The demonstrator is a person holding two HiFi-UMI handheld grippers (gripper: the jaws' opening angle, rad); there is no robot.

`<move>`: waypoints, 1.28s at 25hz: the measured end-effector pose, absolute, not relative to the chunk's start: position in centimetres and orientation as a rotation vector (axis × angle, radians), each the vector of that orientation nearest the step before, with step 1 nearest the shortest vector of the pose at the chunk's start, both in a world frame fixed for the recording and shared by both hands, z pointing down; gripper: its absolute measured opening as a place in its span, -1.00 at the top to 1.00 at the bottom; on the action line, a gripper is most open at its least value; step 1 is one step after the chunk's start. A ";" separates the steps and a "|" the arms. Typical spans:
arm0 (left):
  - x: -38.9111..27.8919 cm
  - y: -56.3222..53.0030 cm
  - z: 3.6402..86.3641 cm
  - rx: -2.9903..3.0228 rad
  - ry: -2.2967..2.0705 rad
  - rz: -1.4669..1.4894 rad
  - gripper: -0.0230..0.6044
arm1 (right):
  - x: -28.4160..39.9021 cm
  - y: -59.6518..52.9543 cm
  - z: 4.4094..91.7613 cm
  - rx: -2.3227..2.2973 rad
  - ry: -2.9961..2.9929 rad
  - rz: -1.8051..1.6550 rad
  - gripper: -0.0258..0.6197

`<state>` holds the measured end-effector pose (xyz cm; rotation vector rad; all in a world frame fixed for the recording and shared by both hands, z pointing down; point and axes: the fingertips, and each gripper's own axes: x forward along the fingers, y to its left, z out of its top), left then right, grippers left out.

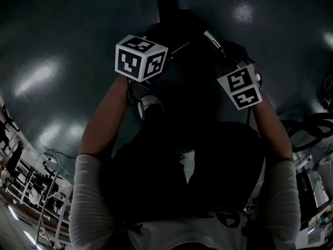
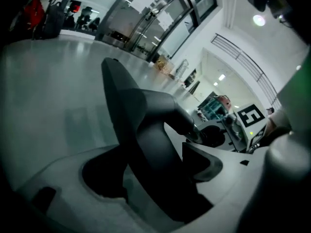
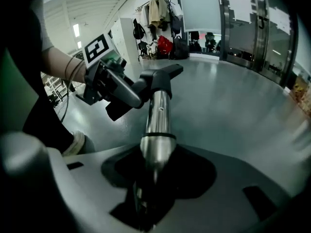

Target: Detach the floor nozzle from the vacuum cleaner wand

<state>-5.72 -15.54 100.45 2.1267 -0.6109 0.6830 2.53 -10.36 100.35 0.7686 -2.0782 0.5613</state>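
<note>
Wand (image 3: 156,115) (shiny metal) sits clamped in right claw (image 3: 154,171); left claw (image 2: 155,188) gapes wide around floor nozzle (image 2: 131,106)

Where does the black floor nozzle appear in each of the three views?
Head view: too dark to tell.
Left gripper view: floor nozzle, centre, between the jaws.
Right gripper view: upper centre, at the far end of the wand.
Shared landmark: left marker cube, head and right gripper views.

Right gripper view: wand (image 3: 156,118), near end lost in the dark recess between the jaws. Left gripper view: floor nozzle (image 2: 143,125), lower part likewise hidden.
</note>
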 end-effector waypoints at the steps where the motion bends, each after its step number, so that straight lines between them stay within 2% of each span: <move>1: -5.3 -15.8 99.7 2.162 -0.573 0.671 -0.18 | 2.4 -10.6 99.6 0.772 -2.092 0.562 0.36; 4: -4.1 -16.8 97.8 2.217 -0.523 0.627 -0.18 | 2.8 -11.3 97.6 0.801 -2.114 0.543 0.36; 7: -3.1 -17.7 95.8 2.200 -0.547 0.556 -0.02 | 3.4 -11.7 95.6 0.825 -2.137 0.513 0.36; 12: -3.8 -19.2 93.7 2.261 -0.641 0.654 0.03 | 1.4 -11.4 91.2 0.801 -2.238 0.469 0.36; 16: -4.1 -19.2 91.7 2.287 -0.640 0.529 0.18 | 0.5 -10.9 89.3 0.764 -2.333 0.483 0.36; 22: -4.6 -19.5 88.1 2.283 -0.757 0.339 0.29 | 0.5 -10.8 87.2 0.779 -2.387 0.459 0.36; 26: -4.0 -19.5 79.7 2.352 -0.800 0.317 0.31 | 1.0 -10.6 80.1 0.822 -2.418 0.438 0.36; 32: -4.1 -17.7 57.3 2.369 -0.805 0.269 0.30 | 0.1 -7.9 58.4 0.668 -2.543 0.641 0.36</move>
